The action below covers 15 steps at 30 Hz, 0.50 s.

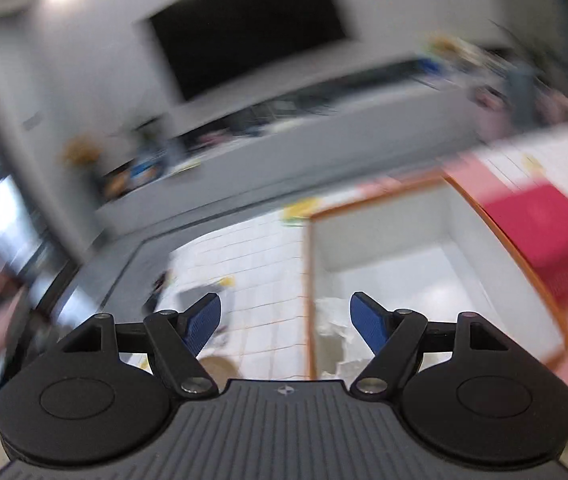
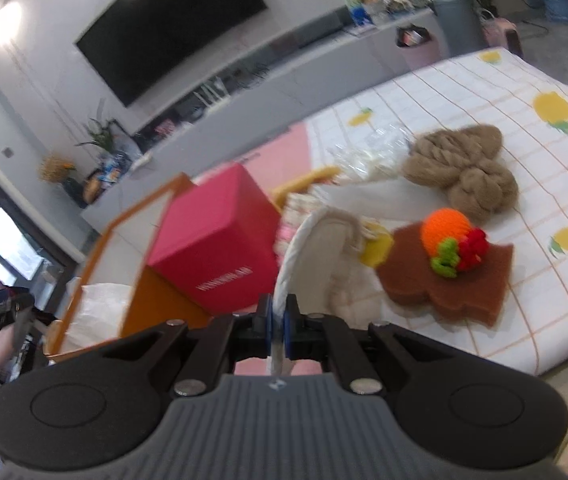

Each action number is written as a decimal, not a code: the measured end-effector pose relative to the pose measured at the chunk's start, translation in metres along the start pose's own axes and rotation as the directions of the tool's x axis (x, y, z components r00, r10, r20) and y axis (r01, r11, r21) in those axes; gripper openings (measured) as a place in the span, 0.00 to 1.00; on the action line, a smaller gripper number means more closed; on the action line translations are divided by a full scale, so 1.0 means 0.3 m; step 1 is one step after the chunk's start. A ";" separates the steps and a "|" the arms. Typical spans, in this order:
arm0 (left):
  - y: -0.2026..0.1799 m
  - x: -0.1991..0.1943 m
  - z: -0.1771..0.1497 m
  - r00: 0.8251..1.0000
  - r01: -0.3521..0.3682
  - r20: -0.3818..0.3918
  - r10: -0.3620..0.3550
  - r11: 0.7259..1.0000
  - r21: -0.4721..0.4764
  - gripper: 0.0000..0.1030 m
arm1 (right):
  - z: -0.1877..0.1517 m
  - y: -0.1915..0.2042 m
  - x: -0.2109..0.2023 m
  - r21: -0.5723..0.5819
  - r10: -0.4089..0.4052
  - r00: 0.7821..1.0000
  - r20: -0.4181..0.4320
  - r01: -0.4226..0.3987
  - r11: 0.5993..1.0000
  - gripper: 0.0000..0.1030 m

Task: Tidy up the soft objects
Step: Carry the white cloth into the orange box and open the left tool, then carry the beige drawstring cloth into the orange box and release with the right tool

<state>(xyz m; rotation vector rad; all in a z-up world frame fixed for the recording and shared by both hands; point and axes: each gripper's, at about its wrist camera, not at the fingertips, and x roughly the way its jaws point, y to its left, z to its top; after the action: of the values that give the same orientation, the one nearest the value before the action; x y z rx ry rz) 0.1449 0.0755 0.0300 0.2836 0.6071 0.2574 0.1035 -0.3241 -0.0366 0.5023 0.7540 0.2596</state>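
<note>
Right wrist view shows your right gripper (image 2: 278, 330) pinched tight on the white fabric basket's rim (image 2: 295, 248), lifting it toward the orange-edged box (image 2: 104, 236), while your empty left gripper (image 1: 285, 322) gapes wide.

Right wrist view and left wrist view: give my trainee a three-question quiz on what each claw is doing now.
1. True or false: the right claw is shut on the white fabric item.
2. What lies between the pads of the left claw? A) a red box B) nothing C) brown yarn
3. Which thing does the knitted orange fruit rest on?

Key:
1. True; the pads pinch its white corded edge.
2. B; the jaws stand wide apart above the orange-rimmed box.
3. The brown felt piece, on the checked cloth.
</note>
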 end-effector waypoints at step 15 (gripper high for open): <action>0.153 -0.019 -0.162 0.994 -0.104 -0.013 0.107 0.931 -0.350 0.78 | 0.076 0.404 -0.160 -0.184 0.197 0.975 0.107 -0.175 0.967 0.03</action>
<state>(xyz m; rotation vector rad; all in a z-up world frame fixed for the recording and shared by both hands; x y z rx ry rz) 0.1045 0.1253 0.0102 -0.0281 0.5286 0.4624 0.0802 -0.2479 0.0689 0.4196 0.5568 0.4614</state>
